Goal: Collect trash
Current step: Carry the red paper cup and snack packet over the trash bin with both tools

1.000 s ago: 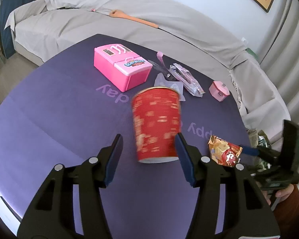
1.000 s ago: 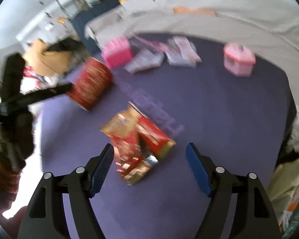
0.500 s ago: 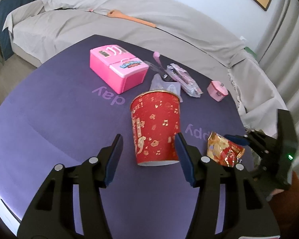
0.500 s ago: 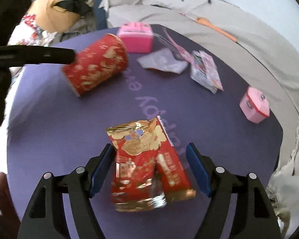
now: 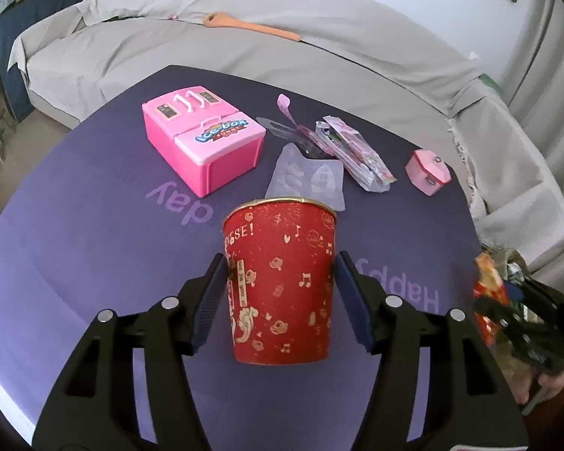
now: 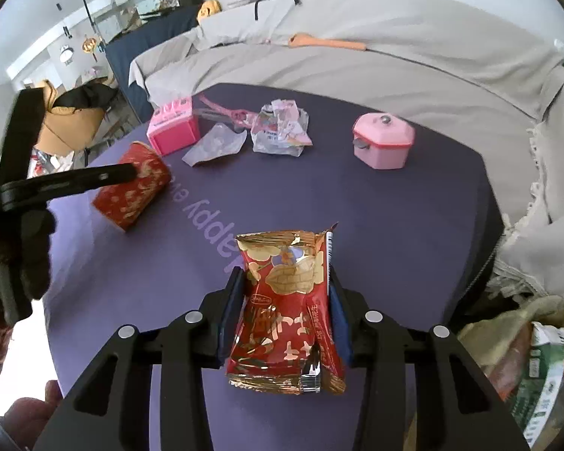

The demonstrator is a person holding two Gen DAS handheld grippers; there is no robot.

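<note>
- The left gripper (image 5: 278, 293) points steeply down at the purple tablecloth (image 5: 94, 263), its arms coming in from the bottom of the left wrist view.
- Its jaws have just been opening a little. They are spread on either side of the red paper cup (image 5: 282, 285), which stands upright on the cloth. The left pad looks to touch the cup's wall, while the right pad (image 5: 351, 297) stands just beside it.
- Beyond the cup lie a pink toy fridge (image 5: 203, 143), a clear plastic tray (image 5: 306, 176), a crumpled clear wrapper (image 5: 353, 154) and a small pink pot (image 5: 428, 171).
- The right gripper (image 6: 285, 315) is also tilted steeply down, near the table's right edge.
- Its jaws have just been closing, and now pinch the red and gold snack packet (image 6: 287, 319) by its two sides. The packet's top sticks out past the fingertips.
- At the far right is a bag of rubbish (image 6: 534, 360).
</note>
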